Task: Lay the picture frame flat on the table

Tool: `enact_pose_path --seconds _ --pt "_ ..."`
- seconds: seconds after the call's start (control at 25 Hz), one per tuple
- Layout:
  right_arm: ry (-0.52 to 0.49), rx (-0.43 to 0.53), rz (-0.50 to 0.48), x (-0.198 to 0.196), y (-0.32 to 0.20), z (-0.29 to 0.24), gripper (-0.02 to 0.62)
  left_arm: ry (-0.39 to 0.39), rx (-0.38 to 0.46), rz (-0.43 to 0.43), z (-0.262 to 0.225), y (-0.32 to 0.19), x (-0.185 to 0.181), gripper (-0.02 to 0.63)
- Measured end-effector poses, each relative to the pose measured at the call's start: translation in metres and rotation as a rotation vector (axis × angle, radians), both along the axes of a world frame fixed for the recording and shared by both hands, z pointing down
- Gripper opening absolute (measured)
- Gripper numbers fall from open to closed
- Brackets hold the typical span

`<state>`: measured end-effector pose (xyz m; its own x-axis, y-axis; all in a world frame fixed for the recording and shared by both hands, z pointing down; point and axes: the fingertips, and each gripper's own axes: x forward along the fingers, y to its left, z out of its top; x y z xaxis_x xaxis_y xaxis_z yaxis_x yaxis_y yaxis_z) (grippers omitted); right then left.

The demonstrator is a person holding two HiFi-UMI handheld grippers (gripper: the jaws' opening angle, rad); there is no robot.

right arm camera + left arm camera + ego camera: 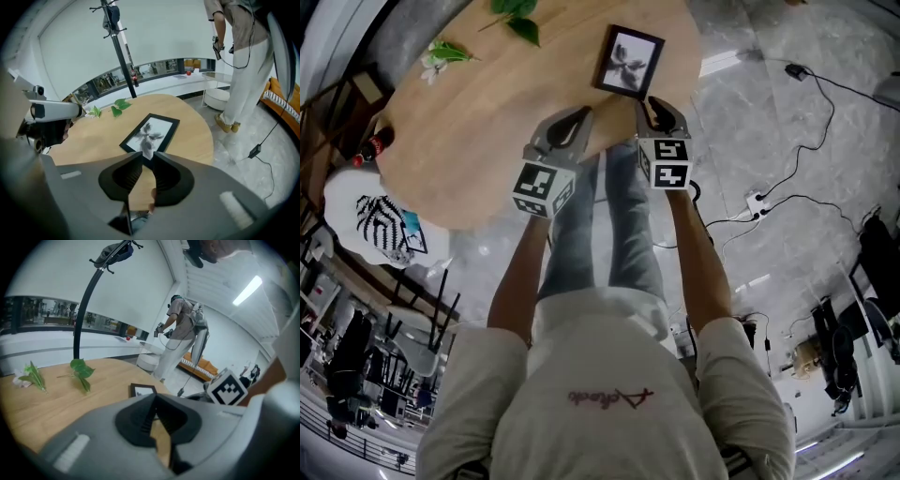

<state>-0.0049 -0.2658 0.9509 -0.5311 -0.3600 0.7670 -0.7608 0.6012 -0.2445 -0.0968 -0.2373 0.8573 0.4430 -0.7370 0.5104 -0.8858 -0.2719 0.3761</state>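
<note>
Right gripper hangs just at the near end of the picture frame, pointing down toward it. Its jaws stand only a narrow slit apart with nothing between them. Left gripper sits beside it over the tabletop's near edge, its jaw tips drawn together and empty.

The frame already lies flat, face up, close to the near edge of the table and toward its right side. It is well apart from the green leaves and the small sprig at the far edge. By the look of it the laying down is done, and what remains is to draw clear.

The risk, as I judge it, comes from that closeness. The right jaw tips line up with the frame's near short side, and I cannot tell whether they touch it. A careless pull back or a dip could catch the rim and slide or twist the frame. With so little tabletop between the frame and the near edge, a drag toward the person could leave it overhanging or tip it to the floor.

From the right gripper the frame runs straight ahead and slightly left, long side pointing away. From the left gripper it lies just beyond the tips.
</note>
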Motion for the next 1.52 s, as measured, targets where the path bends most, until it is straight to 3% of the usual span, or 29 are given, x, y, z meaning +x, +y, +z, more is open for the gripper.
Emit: enact_pose_path --seconds 0.12,0.52,1.52 --pt "0.003 0.023 0.011 0.004 -0.004 -0.016 0.008 -0.003 0.020 0.006 -0.012 -0.008 0.004 0.000" --pt "-0.058 0.076 0.020 0.006 -0.010 -0.095 0.005 -0.019 0.084 0.027 -0.073 -0.029 0.009 0.000" --pt "-0.181 0.274 0.114 0.024 -0.038 -0.343 0.005 -0.101 0.252 0.067 -0.298 -0.049 0.007 0.000"
